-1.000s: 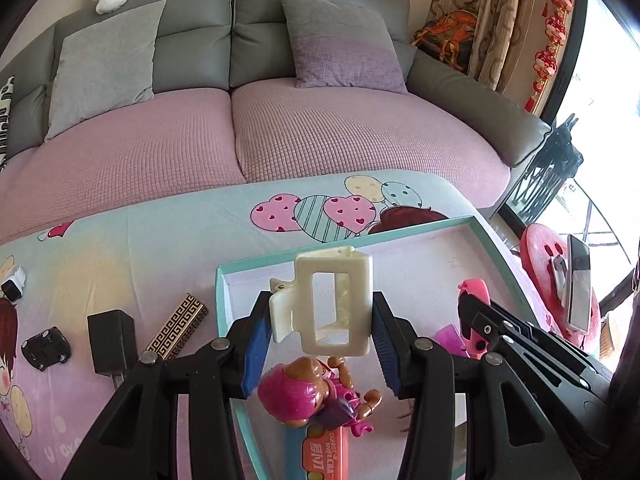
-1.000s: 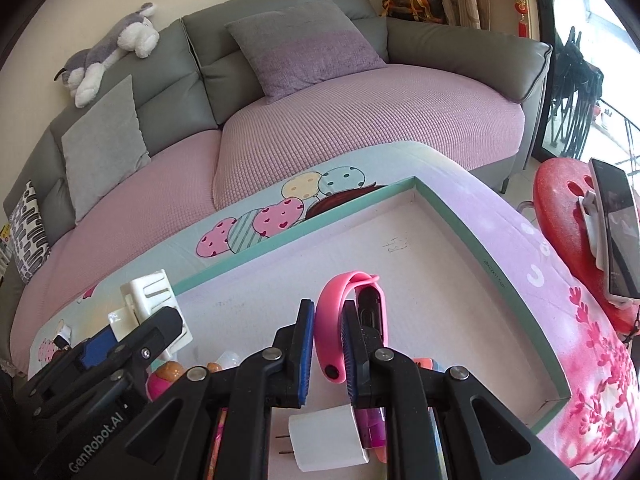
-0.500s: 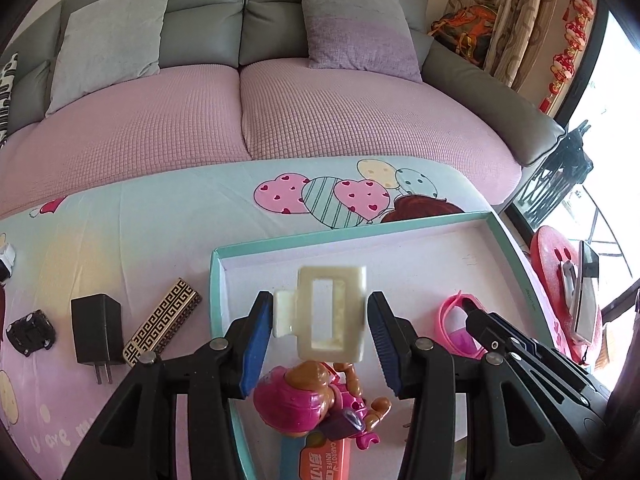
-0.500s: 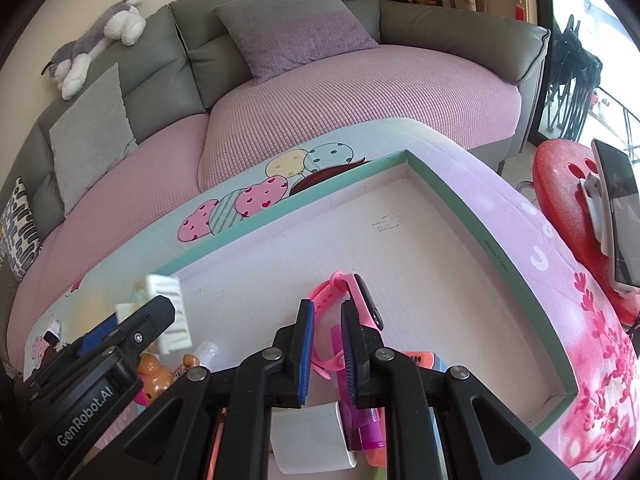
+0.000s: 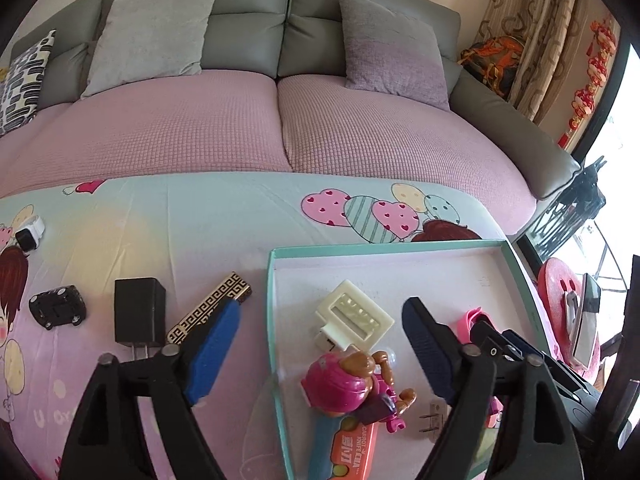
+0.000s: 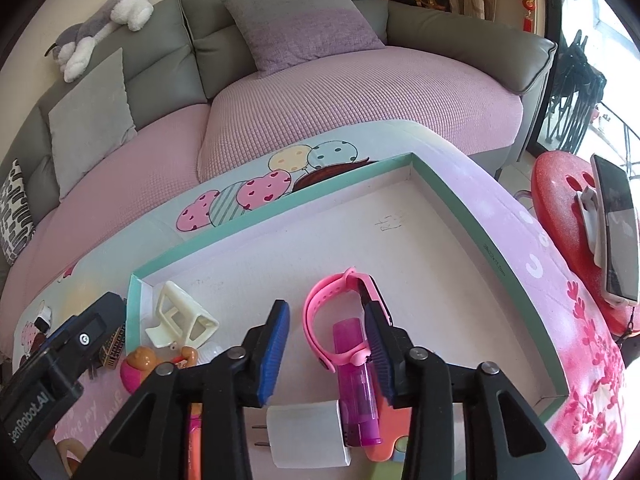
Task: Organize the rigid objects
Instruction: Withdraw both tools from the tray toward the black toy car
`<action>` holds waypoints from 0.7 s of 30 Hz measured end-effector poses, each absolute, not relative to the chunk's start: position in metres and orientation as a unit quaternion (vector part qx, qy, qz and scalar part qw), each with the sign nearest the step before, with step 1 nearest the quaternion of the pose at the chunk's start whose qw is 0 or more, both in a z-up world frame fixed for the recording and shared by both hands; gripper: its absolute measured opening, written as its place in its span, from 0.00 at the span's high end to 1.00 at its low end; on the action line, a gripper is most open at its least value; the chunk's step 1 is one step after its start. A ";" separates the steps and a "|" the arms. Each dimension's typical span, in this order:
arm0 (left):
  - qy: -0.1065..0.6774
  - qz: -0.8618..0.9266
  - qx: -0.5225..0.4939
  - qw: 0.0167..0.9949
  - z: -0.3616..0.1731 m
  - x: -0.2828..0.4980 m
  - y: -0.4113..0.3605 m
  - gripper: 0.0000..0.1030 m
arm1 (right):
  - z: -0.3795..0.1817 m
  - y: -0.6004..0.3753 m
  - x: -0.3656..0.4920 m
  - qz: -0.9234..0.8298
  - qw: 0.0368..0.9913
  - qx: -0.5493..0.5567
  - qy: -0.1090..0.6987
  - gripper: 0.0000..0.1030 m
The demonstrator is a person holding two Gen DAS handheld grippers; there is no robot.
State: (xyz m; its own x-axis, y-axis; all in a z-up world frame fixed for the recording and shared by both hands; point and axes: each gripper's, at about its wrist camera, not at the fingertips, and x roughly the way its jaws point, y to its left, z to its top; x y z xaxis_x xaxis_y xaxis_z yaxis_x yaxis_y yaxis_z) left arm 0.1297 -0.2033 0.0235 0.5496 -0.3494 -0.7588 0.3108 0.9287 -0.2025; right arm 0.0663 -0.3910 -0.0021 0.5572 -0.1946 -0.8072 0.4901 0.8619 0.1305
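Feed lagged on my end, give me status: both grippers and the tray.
Left gripper open, empty. Right gripper open, empty. Cream clip and pink band lying in the tray. Black charger on cloth outside.

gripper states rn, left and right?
Left gripper: open, holding nothing; cream clip lies in the tray.
Right gripper: open, holding nothing; pink wristband lies between its fingers.

Both grippers released their loads into the tray.
Left gripper (image 5: 320,354) jaws, clamped on the cream plastic hair claw clip (image 5: 354,315) a second ago, now spread wide; clip lies on the white floor of the teal-rimmed tray (image 5: 273,320). Right gripper (image 6: 326,344) also opened; the pink silicone wristband (image 6: 320,320) dropped from between its pads and rests on the tray floor.
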 end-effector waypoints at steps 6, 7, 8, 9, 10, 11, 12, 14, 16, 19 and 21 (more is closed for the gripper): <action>0.425 -0.138 -0.043 0.894 0.020 0.129 -0.173 0.15 | 0.000 -0.383 0.069 -0.192 0.869 0.156 0.428 0.34; 0.423 -0.129 -0.045 0.896 0.019 0.129 -0.169 0.13 | 0.001 -0.383 0.070 -0.192 0.869 0.155 0.429 0.32; 0.421 -0.120 -0.046 0.898 0.018 0.129 -0.164 0.07 | 0.001 -0.382 0.070 -0.192 0.870 0.153 0.428 0.31; 0.418 -0.113 -0.046 0.900 0.017 0.128 -0.160 0.06 | 0.001 -0.382 0.070 -0.192 0.870 0.152 0.428 0.28; 0.417 -0.106 -0.047 0.901 0.015 0.128 -0.156 0.06 | 0.002 -0.381 0.070 -0.191 0.871 0.152 0.427 0.23; 0.418 -0.100 -0.048 0.902 0.013 0.128 -0.153 0.06 | 0.002 -0.380 0.071 -0.190 0.871 0.151 0.427 0.20; 0.418 -0.097 -0.049 0.902 0.012 0.128 -0.149 0.06 | 0.003 -0.379 0.071 -0.189 0.872 0.150 0.425 0.17; 0.419 -0.090 -0.052 0.902 0.010 0.128 -0.143 0.06 | 0.004 -0.377 0.072 -0.186 0.874 0.148 0.423 0.14; 0.419 -0.082 -0.051 0.903 0.008 0.128 -0.138 0.06 | 0.005 -0.374 0.073 -0.184 0.876 0.146 0.421 0.11; 0.420 -0.067 -0.050 0.904 0.006 0.129 -0.127 0.06 | 0.007 -0.370 0.073 -0.182 0.879 0.141 0.417 0.01; 0.421 -0.058 -0.055 0.903 0.003 0.130 -0.120 0.06 | 0.009 -0.367 0.073 -0.183 0.881 0.138 0.414 0.01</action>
State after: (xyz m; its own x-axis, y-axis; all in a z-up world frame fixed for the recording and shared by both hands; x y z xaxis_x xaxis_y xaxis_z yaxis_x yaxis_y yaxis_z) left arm 0.1304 -0.1201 0.0033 0.6380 -0.1509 -0.7551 0.0585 0.9873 -0.1478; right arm 0.0735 -0.3672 0.0090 0.5906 -0.2073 -0.7799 0.4365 0.8949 0.0927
